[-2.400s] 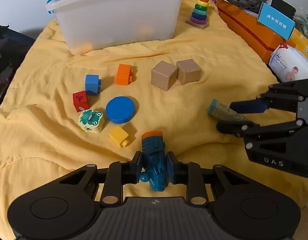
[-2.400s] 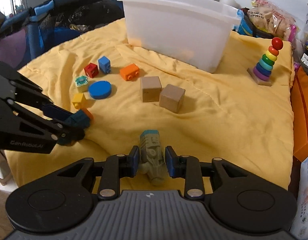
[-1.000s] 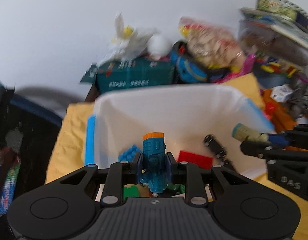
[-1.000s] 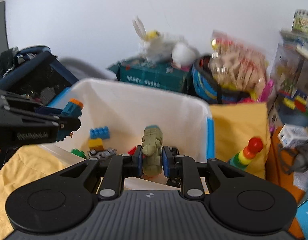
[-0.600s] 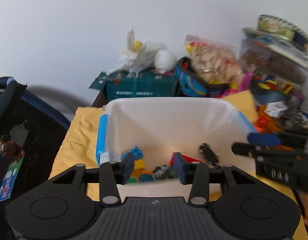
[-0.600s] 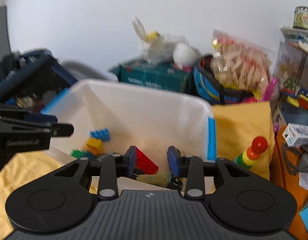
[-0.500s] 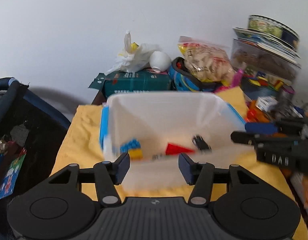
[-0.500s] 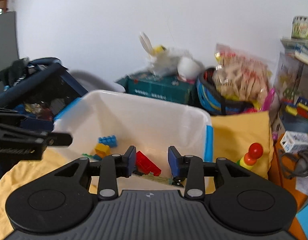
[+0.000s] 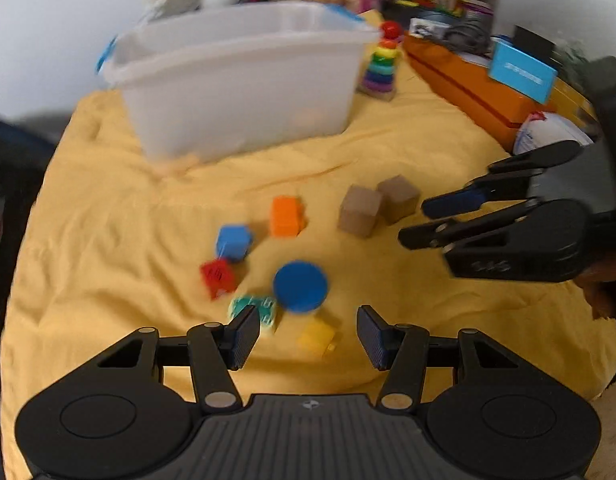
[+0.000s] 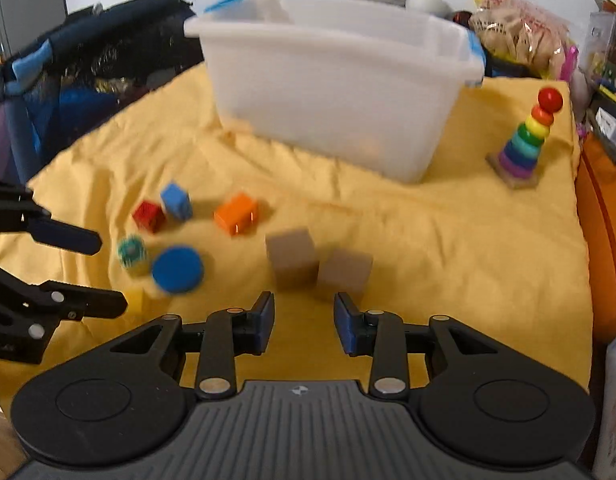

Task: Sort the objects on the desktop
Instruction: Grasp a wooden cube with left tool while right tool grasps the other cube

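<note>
Both tools are empty now: the left tool (image 9: 306,334) stands spread wide with nothing between its pads, and the right tool (image 10: 304,322) is easing its jaws inward, also on nothing. A second ago each pinched a small toy figure over the white bin (image 9: 244,80); those figures have since dropped inside, and both hands have swung back and down toward the loose toys on the yellow cloth (image 9: 108,240). Just ahead of the left tool lie a yellow block (image 9: 317,336), a green frog block (image 9: 254,308) and a blue disc (image 9: 301,286), with a red block (image 9: 217,276), a blue block (image 9: 233,241) and an orange block (image 9: 286,216) a little farther out. Right in front of the right tool sit two wooden cubes (image 10: 318,264), touching each other. A ring-stacking toy (image 10: 526,140) stands beside the bin. That makes two pieces sorted and many left, and I would guess the yellow block and a wooden cube go next.
</note>
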`<action>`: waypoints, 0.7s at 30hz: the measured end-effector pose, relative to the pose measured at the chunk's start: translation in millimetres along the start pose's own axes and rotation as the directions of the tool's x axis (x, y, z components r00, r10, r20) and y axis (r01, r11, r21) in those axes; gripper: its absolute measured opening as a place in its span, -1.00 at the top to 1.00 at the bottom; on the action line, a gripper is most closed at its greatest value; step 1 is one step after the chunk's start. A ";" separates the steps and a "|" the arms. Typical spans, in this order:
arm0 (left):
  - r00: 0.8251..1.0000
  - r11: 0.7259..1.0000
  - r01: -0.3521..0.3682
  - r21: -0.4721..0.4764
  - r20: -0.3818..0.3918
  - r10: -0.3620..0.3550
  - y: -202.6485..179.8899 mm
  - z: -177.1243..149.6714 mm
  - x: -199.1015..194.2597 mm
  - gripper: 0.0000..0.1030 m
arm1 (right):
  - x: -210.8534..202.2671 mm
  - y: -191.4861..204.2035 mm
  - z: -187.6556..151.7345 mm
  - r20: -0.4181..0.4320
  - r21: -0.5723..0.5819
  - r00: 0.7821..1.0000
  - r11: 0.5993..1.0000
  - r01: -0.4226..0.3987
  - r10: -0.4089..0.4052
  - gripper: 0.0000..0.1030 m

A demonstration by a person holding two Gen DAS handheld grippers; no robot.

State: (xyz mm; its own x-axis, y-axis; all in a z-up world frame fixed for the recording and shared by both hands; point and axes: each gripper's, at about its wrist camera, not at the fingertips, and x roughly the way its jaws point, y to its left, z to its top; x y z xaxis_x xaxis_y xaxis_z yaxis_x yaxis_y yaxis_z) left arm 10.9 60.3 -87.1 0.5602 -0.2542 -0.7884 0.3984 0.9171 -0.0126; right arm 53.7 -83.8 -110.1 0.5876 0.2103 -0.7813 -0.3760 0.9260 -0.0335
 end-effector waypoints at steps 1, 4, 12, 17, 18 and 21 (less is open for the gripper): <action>1.000 1.000 0.007 0.006 0.002 -0.007 -2.1 2.7 0.9 -0.12 | 3.0 -0.8 -0.3 -0.007 -0.011 1.000 1.000 0.021 -0.021 0.30; 1.000 1.000 0.016 -0.001 -0.002 -0.016 -4.9 4.9 5.7 -0.12 | 10.1 -9.7 0.9 -0.006 -0.009 0.998 0.998 0.069 -0.069 0.28; 1.000 0.999 0.018 -0.038 0.008 -0.018 -9.6 19.2 17.9 -0.12 | 27.3 -17.8 0.5 0.010 -0.002 0.996 0.996 0.085 -0.085 0.28; 1.000 1.000 0.027 -0.006 0.011 -0.027 -19.7 30.2 35.0 -0.12 | 30.7 -27.1 0.8 0.018 0.025 0.999 0.999 0.049 -0.049 0.66; 0.999 1.000 0.031 0.000 0.012 -0.031 -21.8 34.2 40.7 -0.12 | 28.5 -28.9 0.2 0.017 0.026 0.998 0.998 0.053 -0.053 0.69; 0.999 0.999 0.039 0.036 0.019 -0.039 -28.5 43.5 58.4 -0.12 | 17.4 -39.9 -8.1 0.006 0.048 0.998 0.997 0.067 -0.068 0.69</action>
State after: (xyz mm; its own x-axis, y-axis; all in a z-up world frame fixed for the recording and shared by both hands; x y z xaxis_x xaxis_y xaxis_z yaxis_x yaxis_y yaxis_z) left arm 63.9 5.9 -106.0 0.5578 -0.2960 -0.7754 0.4460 0.8948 -0.0207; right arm 73.0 -119.7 -127.4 0.6161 0.1491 -0.7735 -0.3004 0.9522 -0.0557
